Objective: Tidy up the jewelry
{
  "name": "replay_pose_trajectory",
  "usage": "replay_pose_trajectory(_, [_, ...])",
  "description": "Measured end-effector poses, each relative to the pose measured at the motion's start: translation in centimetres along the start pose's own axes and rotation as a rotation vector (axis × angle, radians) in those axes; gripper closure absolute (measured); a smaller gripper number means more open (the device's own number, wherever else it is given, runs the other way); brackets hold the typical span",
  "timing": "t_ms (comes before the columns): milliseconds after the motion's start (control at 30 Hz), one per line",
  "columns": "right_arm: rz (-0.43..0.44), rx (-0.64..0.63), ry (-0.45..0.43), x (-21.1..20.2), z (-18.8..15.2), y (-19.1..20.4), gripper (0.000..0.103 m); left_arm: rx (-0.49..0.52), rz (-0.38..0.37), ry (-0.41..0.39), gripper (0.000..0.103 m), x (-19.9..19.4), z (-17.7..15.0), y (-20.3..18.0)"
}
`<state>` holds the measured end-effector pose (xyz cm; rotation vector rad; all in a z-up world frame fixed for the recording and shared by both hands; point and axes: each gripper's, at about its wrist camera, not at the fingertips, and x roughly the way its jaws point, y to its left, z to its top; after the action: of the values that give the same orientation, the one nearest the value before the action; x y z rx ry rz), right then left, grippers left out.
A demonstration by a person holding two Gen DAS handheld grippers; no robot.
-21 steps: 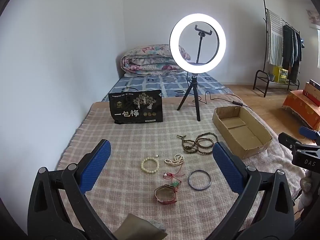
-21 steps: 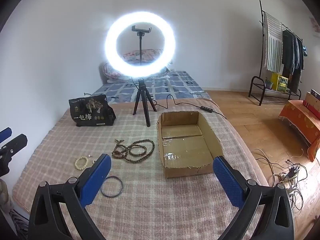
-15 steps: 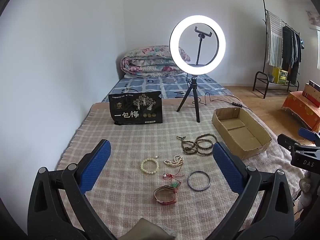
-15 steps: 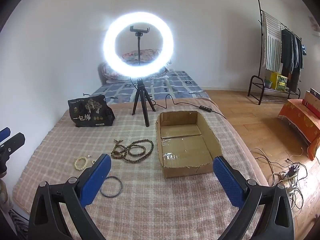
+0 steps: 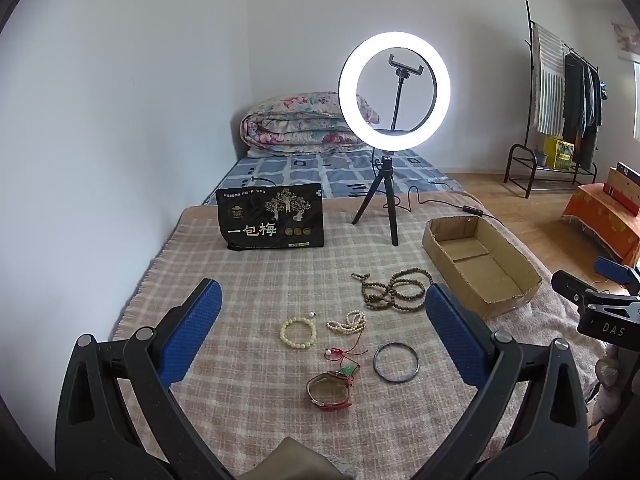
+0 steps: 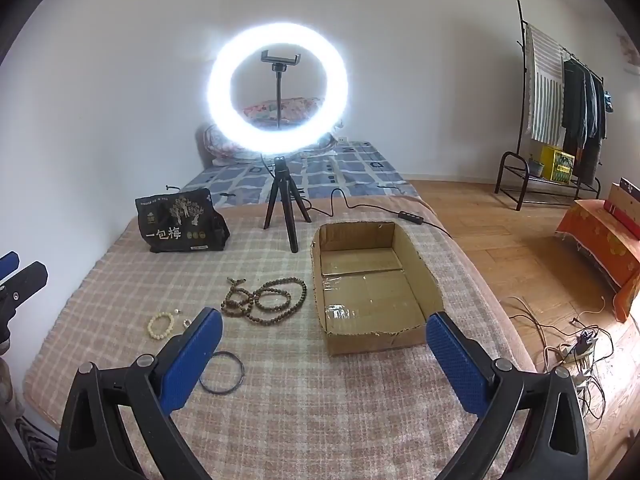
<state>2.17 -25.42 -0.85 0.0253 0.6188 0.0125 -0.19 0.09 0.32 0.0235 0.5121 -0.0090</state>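
Note:
Several pieces of jewelry lie on a checked pink blanket [image 5: 256,280]: a long brown bead necklace [image 5: 394,290] [image 6: 264,300], a cream bead bracelet [image 5: 298,332] [image 6: 161,325], a small pearl strand [image 5: 347,322], a red cord with a charm [image 5: 346,356], a red strap watch [image 5: 330,390] and a dark bangle [image 5: 396,362] [image 6: 222,372]. An empty cardboard box [image 5: 480,264] [image 6: 372,288] sits to their right. My left gripper [image 5: 320,332] hovers open above the jewelry, holding nothing. My right gripper [image 6: 322,360] is open before the box's near wall, also holding nothing.
A lit ring light on a small tripod [image 5: 394,92] [image 6: 278,88] stands behind the jewelry, its cable trailing right. A black snack bag [image 5: 270,220] [image 6: 180,222] stands at the back left. A bed with a folded quilt [image 5: 304,128] lies beyond. Cables [image 6: 576,344] lie on the floor right.
Both views have shifted slightly; the jewelry and box appear a little farther up and away in the frames. Both grippers stay open and nothing on the blanket has moved.

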Motion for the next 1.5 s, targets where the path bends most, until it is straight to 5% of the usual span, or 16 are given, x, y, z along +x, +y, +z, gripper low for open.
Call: replay_pose_trajectory(1500, [0.012, -0.009, 0.019, 0.4, -0.3, 0.4, 0.0, -0.007, -0.004, -0.011, 0.0, -0.6, 0.8, -0.3])
